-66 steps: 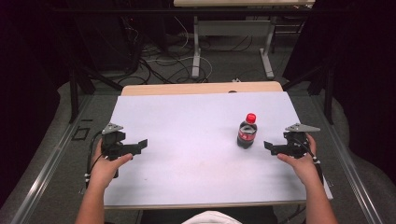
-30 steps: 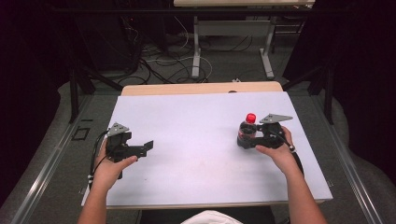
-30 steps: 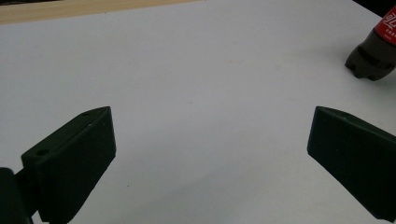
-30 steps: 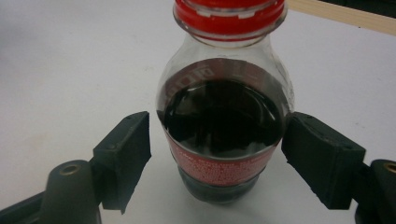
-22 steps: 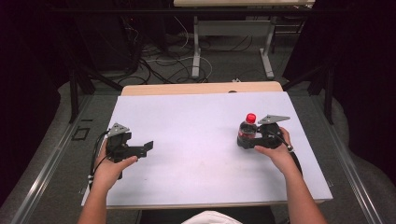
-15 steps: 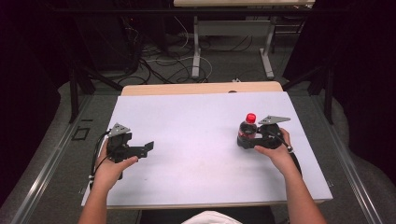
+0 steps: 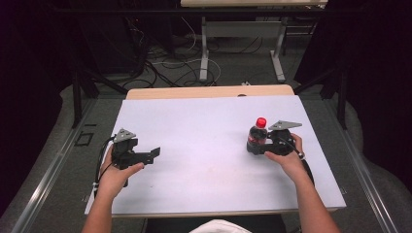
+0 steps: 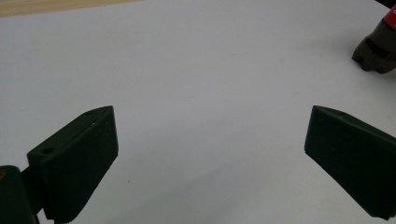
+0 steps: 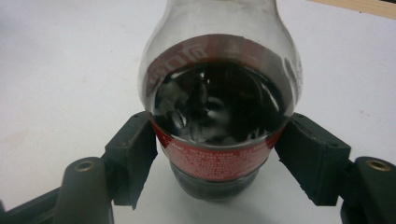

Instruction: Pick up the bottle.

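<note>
A small cola bottle (image 7: 256, 137) with a red cap and red label stands upright on the right half of the white table (image 7: 204, 121). My right gripper (image 7: 254, 145) reaches it from the right. Its jaws have just been closing and the pads now press both sides of the bottle (image 9: 217, 107) at the label, low on the body. My left gripper (image 7: 153, 154) rests over the left half of the table, jaws wide apart with nothing between them (image 8: 210, 154). The bottle's base (image 8: 376, 53) shows far off in the left gripper view.
A strip of bare wood (image 7: 209, 91) runs along the table's far edge. Beyond it, cables (image 7: 170, 65) lie on the floor beside the legs of another table (image 7: 204, 53). Dark curtains close in both sides.
My right gripper moved left from the table's right edge to the bottle, and its jaws closed onto it. The left gripper shifted slightly right early on, then stayed still.
</note>
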Demonstrator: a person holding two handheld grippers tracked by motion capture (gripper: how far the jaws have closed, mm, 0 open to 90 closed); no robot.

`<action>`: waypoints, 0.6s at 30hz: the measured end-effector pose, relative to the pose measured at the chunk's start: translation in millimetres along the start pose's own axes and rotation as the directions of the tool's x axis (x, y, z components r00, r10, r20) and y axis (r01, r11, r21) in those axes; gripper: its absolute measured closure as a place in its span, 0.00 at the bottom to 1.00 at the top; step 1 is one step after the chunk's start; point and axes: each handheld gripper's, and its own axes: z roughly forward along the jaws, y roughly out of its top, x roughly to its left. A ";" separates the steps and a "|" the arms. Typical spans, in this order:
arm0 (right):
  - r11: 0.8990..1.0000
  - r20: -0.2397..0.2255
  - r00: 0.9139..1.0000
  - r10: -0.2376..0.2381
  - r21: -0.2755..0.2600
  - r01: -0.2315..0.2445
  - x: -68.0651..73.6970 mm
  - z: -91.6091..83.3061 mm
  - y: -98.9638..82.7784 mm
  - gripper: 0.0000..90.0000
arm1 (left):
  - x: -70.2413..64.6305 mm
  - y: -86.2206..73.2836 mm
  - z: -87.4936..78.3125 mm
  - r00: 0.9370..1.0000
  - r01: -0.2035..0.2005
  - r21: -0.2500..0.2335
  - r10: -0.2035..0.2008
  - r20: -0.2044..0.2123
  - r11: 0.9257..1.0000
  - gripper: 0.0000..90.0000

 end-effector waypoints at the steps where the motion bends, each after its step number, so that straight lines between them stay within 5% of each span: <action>1: 1.000 0.000 1.000 -0.004 0.002 0.004 -0.1 -0.3 0.2 0.33 | 0.0 0.0 0.0 1.000 0.000 0.000 0.000 0.000 1.000 0.04; 18: 0.999 -0.001 1.000 0.029 -0.031 -0.029 -2.1 3.5 0.4 0.32 | 1.6 -1.4 1.8 1.000 0.009 0.004 -0.009 -0.005 1.000 0.04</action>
